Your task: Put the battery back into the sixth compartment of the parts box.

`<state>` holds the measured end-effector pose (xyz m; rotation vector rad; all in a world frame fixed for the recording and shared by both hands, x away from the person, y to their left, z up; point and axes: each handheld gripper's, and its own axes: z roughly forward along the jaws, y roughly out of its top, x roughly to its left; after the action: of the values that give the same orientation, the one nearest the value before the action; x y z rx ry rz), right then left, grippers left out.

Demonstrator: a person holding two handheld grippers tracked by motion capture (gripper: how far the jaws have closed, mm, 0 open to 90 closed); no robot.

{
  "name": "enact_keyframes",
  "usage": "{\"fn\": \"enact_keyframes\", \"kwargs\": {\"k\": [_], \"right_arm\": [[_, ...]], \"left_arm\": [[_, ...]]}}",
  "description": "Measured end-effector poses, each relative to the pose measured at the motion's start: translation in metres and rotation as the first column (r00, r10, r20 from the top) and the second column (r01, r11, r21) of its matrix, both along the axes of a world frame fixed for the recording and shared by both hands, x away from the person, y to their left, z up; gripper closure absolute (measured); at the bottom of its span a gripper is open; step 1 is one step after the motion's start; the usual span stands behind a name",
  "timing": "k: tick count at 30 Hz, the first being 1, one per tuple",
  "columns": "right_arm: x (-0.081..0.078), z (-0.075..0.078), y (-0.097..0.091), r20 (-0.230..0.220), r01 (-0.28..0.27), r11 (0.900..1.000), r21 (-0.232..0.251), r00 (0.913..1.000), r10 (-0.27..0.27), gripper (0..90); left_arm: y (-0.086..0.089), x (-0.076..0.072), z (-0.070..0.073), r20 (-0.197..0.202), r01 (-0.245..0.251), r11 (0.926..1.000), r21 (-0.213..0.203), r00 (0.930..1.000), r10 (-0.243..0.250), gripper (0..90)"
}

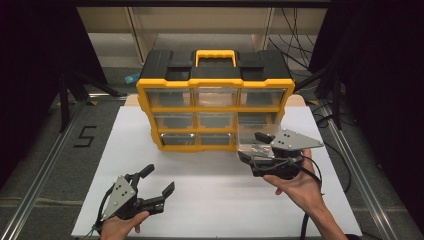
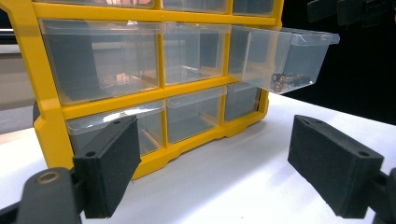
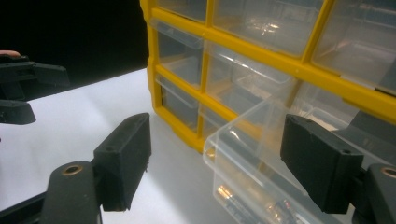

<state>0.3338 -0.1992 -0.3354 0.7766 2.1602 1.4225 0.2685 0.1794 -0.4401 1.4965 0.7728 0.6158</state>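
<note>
Drawer: the clear plastic drawer juts out of the right column of the yellow-and-black drawer cabinet, small metal parts inside.
Your right claw: released, spread around the drawer front.
Your left claw: released, empty, near-left on the white desk.
Around: neighbouring drawers closed.

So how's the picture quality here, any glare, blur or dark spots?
High view: bright white table, dark, murky surroundings. Left gripper view: sharp on the pulled-out drawer, near pads soft. Right gripper view: glare on the clear drawers, black background upper left.
</note>
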Motion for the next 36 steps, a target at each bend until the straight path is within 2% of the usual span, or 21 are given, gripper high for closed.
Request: {"fn": "enact_keyframes", "kwargs": {"k": [11, 12, 14, 15, 21, 26, 28, 29, 30, 32, 33, 35, 36], "right_arm": [[-0.013, -0.009, -0.005, 0.009, 0.025, 0.999, 0.037, 0.9996, -0.026, 21.5], [-0.014, -0.01, -0.006, 0.032, 0.038, 0.9986, 0.038, 0.9987, -0.039, 21.3], [-0.018, -0.011, -0.007, 0.018, 0.035, 0.9987, 0.037, 0.9992, -0.036, 21.2], [-0.018, -0.013, -0.007, 0.027, 0.031, 0.9987, 0.041, 0.9991, -0.032, 21.1], [-0.025, -0.022, -0.013, 0.008, 0.054, 0.9972, 0.051, 0.9985, -0.055, 21.1], [-0.029, -0.031, -0.017, 0.009, 0.06, 0.9952, 0.077, 0.9981, -0.061, 21.1], [-0.03, -0.033, -0.018, 0.028, 0.076, 0.993, 0.09, 0.9965, -0.079, 21.1], [-0.031, -0.034, -0.019, 0.023, 0.064, 0.9932, 0.098, 0.9976, -0.066, 21.0], [-0.032, -0.035, -0.019, 0.019, 0.068, 0.9919, 0.107, 0.9974, -0.07, 20.8], [-0.033, -0.037, -0.021, 0.015, 0.075, 0.9924, 0.098, 0.9969, -0.077, 20.6], [-0.033, -0.039, -0.021, 0.018, 0.069, 0.9915, 0.111, 0.9973, -0.071, 20.6], [-0.035, -0.041, -0.023, 0.008, 0.074, 0.9932, 0.09, 0.9972, -0.075, 20.1], [-0.034, -0.044, -0.022, 0.01, 0.063, 0.9919, 0.11, 0.9979, -0.065, 19.9]], "left_arm": [[0.0, 0.0, 0.0, -0.001, 0.003, 1.0, 0.001, 1.0, -0.003, 16.4], [0.0, 0.0, 0.0, -0.001, 0.004, 1.0, 0.002, 1.0, -0.004, 16.4], [-0.001, 0.0, 0.0, 0.0, 0.005, 1.0, 0.002, 1.0, -0.005, 16.4], [-0.001, 0.0, 0.0, 0.0, 0.006, 1.0, 0.002, 1.0, -0.006, 16.4], [-0.001, 0.0, 0.0, 0.001, 0.01, 0.9999, 0.005, 0.9999, -0.01, 16.4], [-0.001, 0.0, 0.0, -0.001, 0.01, 0.9999, 0.004, 0.9999, -0.01, 16.4], [-0.001, 0.0, 0.0, 0.0, 0.012, 0.9999, 0.003, 0.9999, -0.012, 16.4], [-0.001, 0.0, 0.0, 0.0, 0.013, 0.9999, 0.002, 0.9999, -0.013, 16.3], [-0.001, 0.0, 0.0, 0.0, 0.013, 0.9999, 0.003, 0.9999, -0.013, 16.4], [-0.001, 0.0, 0.0, 0.001, 0.015, 0.9999, 0.003, 0.9999, -0.015, 16.3], [-0.001, -0.001, 0.0, 0.001, 0.015, 0.9999, 0.004, 0.9999, -0.015, 16.3], [-0.001, -0.001, 0.0, 0.001, 0.017, 0.9998, 0.004, 0.9999, -0.017, 16.3], [-0.002, -0.001, 0.0, 0.001, 0.017, 0.9998, 0.005, 0.9999, -0.017, 16.3]]}}
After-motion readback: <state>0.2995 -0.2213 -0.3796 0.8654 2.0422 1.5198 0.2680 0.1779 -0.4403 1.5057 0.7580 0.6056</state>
